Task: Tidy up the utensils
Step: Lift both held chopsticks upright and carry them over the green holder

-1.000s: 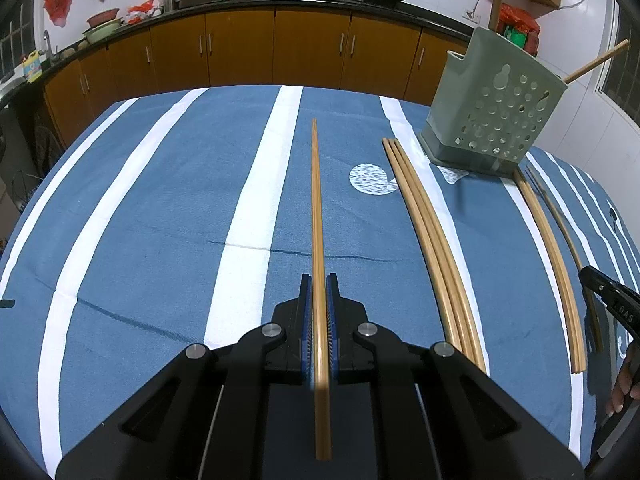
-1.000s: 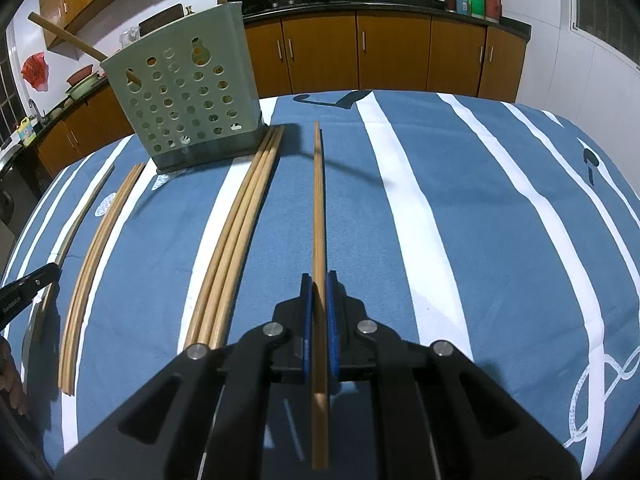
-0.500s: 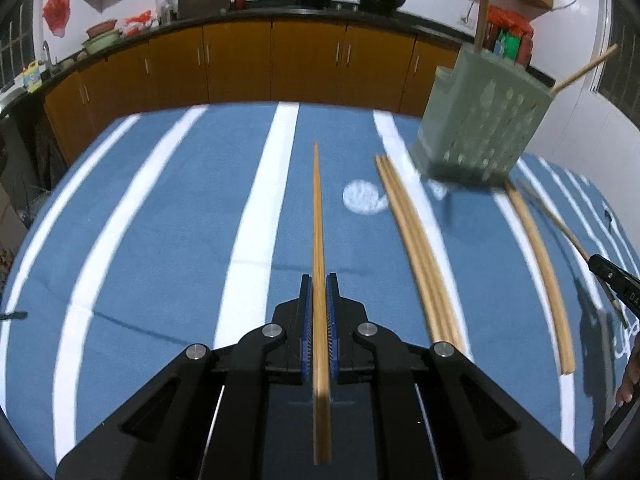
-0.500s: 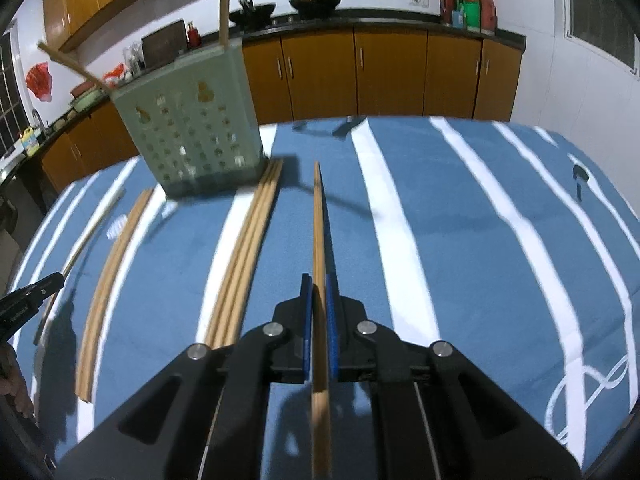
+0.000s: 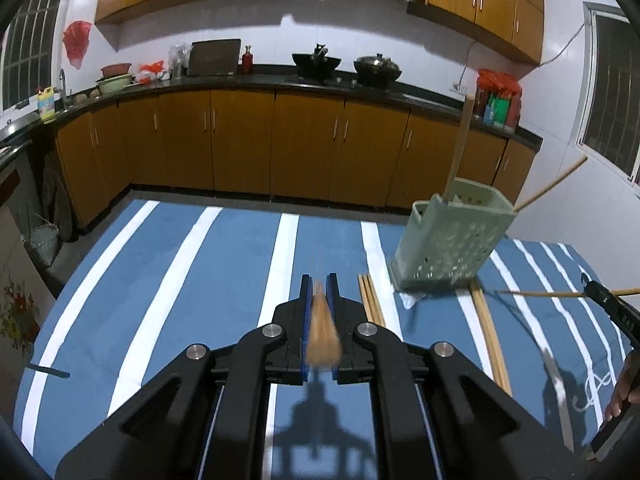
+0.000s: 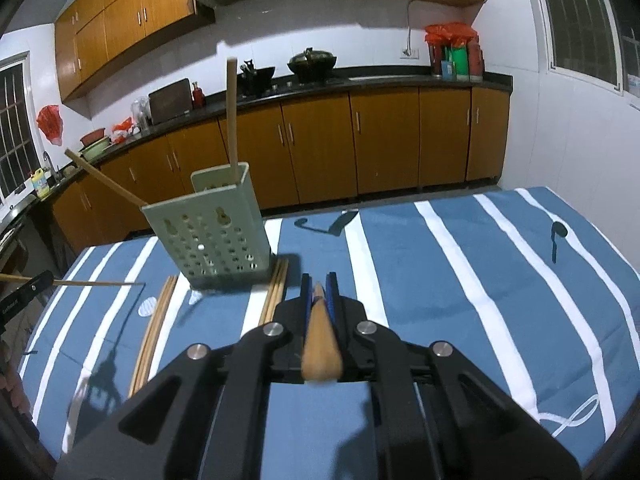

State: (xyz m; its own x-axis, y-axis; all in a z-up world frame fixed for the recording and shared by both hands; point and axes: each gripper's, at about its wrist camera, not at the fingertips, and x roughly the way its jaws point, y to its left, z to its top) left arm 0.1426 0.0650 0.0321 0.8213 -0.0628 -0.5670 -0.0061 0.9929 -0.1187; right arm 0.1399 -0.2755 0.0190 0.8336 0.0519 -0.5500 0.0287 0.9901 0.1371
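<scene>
Our left tongs (image 5: 319, 286) are clenched on a chopstick (image 5: 322, 336), blue pads tight against the wood; its near end is blurred in the left wrist view, the far part foreshortened beyond the pads. Our right tongs (image 6: 319, 286) are clenched the same way on a second chopstick (image 6: 320, 336), sharper here, its butt end toward the camera. Both sticks are lifted clear of the desk (image 5: 200, 280), which wears a blue cloth with white stripes.

In the left view, the right tongs show at the right edge, their stick (image 5: 536, 293) reaching level toward the holder. In the right view, the left tongs show at the left edge with their stick (image 6: 96, 283) pointing in likewise.

Just past the tongs, loose chopsticks lie on the cloth: one bundle (image 5: 370, 300) just left of the holder in the left view, another bundle (image 5: 490, 336) on its other side. The right view shows these as a bundle (image 6: 276, 288) by the holder's base and a bundle (image 6: 156, 320) further left.

The green perforated holder (image 5: 448, 240) stands upright on the desk, between the two bundles. Two chopsticks are already in it: one upright (image 6: 231, 112), one leaning outward (image 6: 104, 180).

Behind the desk runs a kitchen counter (image 5: 280, 80) with wooden cabinets, with two woks (image 5: 316, 60) on the stove. A person's fingers (image 5: 622, 380) show at the right edge of the left view.
</scene>
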